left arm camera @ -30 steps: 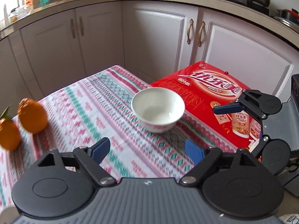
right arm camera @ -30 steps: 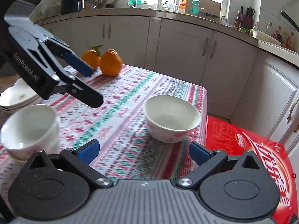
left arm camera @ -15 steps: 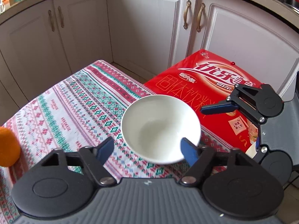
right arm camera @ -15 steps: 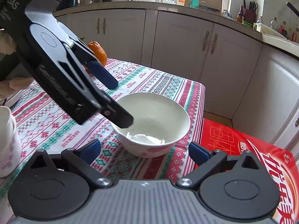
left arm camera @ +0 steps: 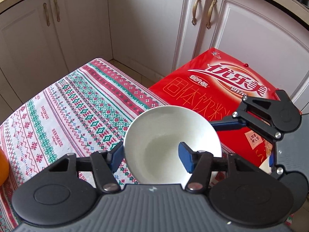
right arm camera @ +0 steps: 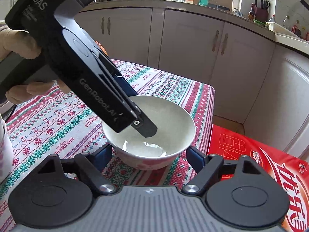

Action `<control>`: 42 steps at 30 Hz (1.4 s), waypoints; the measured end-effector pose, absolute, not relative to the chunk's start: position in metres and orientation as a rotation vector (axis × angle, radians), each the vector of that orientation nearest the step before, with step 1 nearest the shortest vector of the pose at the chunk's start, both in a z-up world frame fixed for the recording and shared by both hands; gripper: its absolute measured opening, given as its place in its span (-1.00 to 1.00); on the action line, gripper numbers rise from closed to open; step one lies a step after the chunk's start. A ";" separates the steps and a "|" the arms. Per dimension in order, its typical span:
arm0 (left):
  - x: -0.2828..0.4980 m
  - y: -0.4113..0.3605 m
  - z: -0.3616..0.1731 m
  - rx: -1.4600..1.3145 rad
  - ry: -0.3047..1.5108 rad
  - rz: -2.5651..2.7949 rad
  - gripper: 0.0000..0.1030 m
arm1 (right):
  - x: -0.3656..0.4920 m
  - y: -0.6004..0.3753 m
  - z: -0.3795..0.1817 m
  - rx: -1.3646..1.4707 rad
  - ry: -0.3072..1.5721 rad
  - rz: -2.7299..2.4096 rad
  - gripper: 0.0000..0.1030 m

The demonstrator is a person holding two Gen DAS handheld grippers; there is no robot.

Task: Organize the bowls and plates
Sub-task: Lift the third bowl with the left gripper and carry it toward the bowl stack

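A white bowl (left arm camera: 166,135) with a red pattern outside stands on the patterned tablecloth (left arm camera: 77,104) near the table's corner; it also shows in the right wrist view (right arm camera: 166,119). My left gripper (left arm camera: 150,154) straddles the bowl's near-left rim, one finger inside and one outside, still apart. From the right wrist view the left gripper (right arm camera: 139,123) reaches down into the bowl. My right gripper (right arm camera: 149,155) is open, its fingers on either side of the bowl's base; it shows in the left wrist view (left arm camera: 249,141) at the right.
A red drink carton (left arm camera: 222,89) lies beside the table's right edge, also in the right wrist view (right arm camera: 260,162). Another white bowl (right arm camera: 4,147) stands at the far left. An orange (left arm camera: 2,166) sits at the left. White kitchen cabinets (left arm camera: 154,19) stand behind.
My left gripper moved down and forward onto the bowl, its fingers now over the rim and narrowed. My right gripper came closer to the bowl, fingers flanking it.
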State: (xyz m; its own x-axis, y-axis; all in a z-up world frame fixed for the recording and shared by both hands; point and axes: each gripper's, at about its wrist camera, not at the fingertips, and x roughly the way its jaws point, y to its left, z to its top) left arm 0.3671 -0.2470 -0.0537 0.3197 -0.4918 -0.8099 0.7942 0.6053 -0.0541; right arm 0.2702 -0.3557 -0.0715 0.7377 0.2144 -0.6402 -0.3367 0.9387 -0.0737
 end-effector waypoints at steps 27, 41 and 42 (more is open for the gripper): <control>0.344 -0.233 -0.041 0.374 0.908 -0.884 0.14 | 0.249 -0.349 -0.051 -0.173 0.695 0.341 0.66; 0.285 -0.191 0.005 0.345 0.825 -0.828 0.14 | 0.199 -0.318 -0.005 -0.207 0.636 0.394 0.67; 0.281 -0.188 0.007 0.342 0.819 -0.824 0.14 | 0.195 -0.314 -0.003 -0.212 0.631 0.400 0.67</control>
State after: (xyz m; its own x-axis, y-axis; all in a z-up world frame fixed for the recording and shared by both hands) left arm 0.2808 -0.1877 0.0075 0.4037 -0.5128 -0.7576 0.7607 0.6482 -0.0335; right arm 0.1950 -0.3144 -0.0027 0.7350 0.2974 -0.6094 -0.4244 0.9027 -0.0714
